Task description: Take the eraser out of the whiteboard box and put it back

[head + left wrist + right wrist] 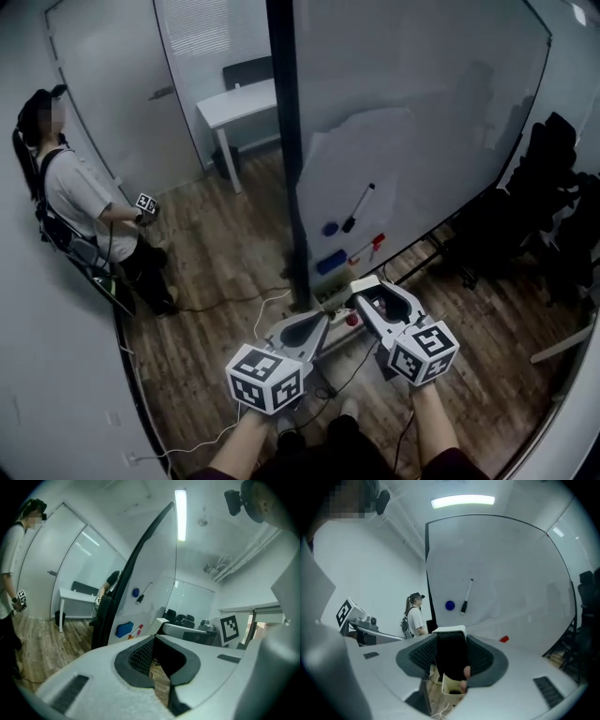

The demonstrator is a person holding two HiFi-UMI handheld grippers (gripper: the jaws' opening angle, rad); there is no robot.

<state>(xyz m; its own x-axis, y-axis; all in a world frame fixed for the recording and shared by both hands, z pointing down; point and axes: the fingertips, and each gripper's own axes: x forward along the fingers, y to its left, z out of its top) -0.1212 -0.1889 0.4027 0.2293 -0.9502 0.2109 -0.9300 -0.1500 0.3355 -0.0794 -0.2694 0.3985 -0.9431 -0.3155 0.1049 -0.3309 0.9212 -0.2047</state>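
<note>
My right gripper [375,289] is shut on the eraser [380,302], a black block with a white back [451,658], and holds it up in front of the whiteboard [422,112]. In the right gripper view a beige open box [449,686] shows below the jaws, under the eraser. My left gripper [323,317] hangs just left of the right one with its tips [154,637] together and nothing between them. A black marker [358,208], a round blue magnet [330,228], a flat blue piece [330,262] and a red marker [373,244] stick on the board.
The board's black post [286,141] rises straight ahead. A person [84,206] stands at the left wall holding a marker cube. A white table [234,103] is behind the board, black chairs [553,206] are at the right, and cables [234,305] run over the wooden floor.
</note>
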